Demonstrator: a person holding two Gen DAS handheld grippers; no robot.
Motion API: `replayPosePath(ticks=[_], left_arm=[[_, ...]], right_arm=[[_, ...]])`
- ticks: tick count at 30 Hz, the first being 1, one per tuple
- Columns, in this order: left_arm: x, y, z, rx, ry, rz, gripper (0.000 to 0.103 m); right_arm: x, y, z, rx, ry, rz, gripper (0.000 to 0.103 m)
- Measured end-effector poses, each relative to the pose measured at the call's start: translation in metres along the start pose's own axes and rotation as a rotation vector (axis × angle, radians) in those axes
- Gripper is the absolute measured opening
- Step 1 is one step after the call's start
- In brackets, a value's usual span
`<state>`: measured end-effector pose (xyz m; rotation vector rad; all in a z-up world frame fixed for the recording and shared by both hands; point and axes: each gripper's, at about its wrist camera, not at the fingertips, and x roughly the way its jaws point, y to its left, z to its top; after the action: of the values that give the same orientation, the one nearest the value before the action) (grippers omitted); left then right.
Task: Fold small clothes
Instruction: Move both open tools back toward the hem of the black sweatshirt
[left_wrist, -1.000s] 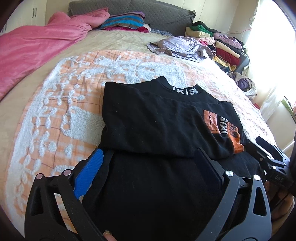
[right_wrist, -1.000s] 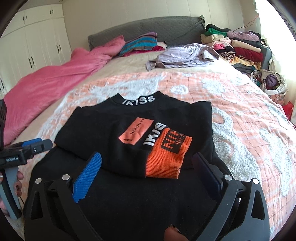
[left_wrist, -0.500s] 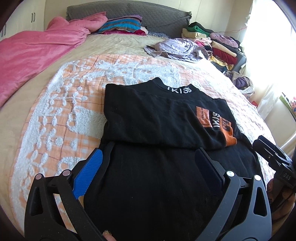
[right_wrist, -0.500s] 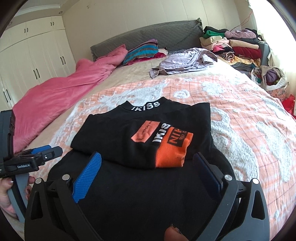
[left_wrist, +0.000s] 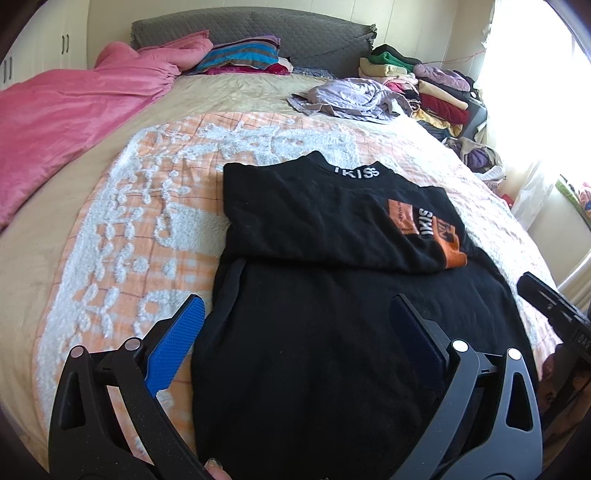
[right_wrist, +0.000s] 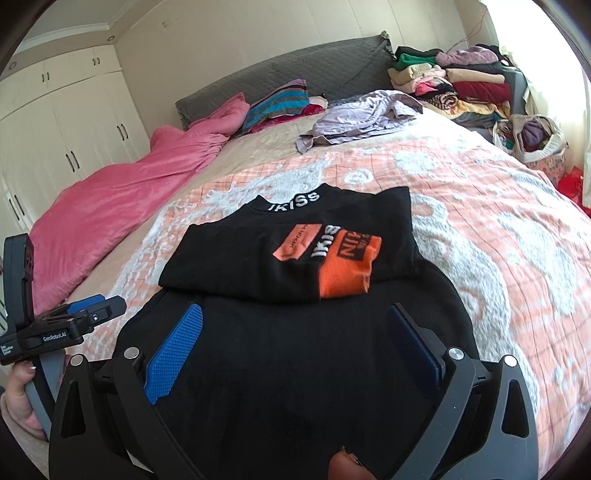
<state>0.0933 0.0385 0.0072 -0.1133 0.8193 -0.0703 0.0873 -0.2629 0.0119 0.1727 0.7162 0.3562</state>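
A black top (left_wrist: 314, 221) (right_wrist: 240, 258) lies flat on the peach and white blanket (left_wrist: 155, 229), its collar reading "IKISS" (left_wrist: 356, 171) pointing at the headboard. Its sleeves are folded in across the chest, and an orange cuff (right_wrist: 347, 273) rests on top. My left gripper (left_wrist: 295, 306) is open above the lower left part of the top, with the left finger (left_wrist: 177, 339) just past the cloth's edge. My right gripper (right_wrist: 294, 314) is open above the lower right part. Neither holds cloth. Each appears in the other's view: left gripper (right_wrist: 74, 325), right gripper (left_wrist: 546, 302).
A pink duvet (left_wrist: 74, 122) covers the bed's left side. A crumpled lilac garment (left_wrist: 351, 98) lies near the headboard, beside a stack of folded clothes (left_wrist: 424, 88) at the far right. A bag of clothes (right_wrist: 532, 136) stands by the right bedside. White wardrobes (right_wrist: 55, 122) line the left wall.
Both grippers have drawn back toward the near bed edge and lifted a little, so more of the top's lower half shows. The top itself has not moved.
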Motion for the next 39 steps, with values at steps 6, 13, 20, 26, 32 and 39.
replayPosePath(ticks=[6, 13, 20, 26, 32, 39], left_arm=[[-0.005, 0.005, -0.01, 0.009, 0.006, 0.021, 0.093], [-0.008, 0.01, -0.019, 0.019, 0.017, 0.037, 0.093], [-0.009, 0.018, -0.03, 0.018, 0.035, 0.051, 0.093], [-0.011, 0.026, -0.038, 0.016, 0.045, 0.064, 0.094], [-0.016, 0.04, -0.047, -0.005, 0.055, 0.058, 0.094], [-0.02, 0.057, -0.061, -0.025, 0.083, 0.051, 0.094]], right_arm=[[-0.009, -0.005, -0.013, 0.021, 0.017, -0.022, 0.099], [-0.015, -0.013, -0.029, 0.04, 0.048, -0.06, 0.099], [-0.022, -0.017, -0.041, 0.031, 0.065, -0.102, 0.099], [-0.027, -0.022, -0.048, 0.043, 0.077, -0.122, 0.099], [-0.033, -0.03, -0.057, 0.056, 0.097, -0.142, 0.099], [-0.038, -0.038, -0.064, 0.077, 0.109, -0.16, 0.099]])
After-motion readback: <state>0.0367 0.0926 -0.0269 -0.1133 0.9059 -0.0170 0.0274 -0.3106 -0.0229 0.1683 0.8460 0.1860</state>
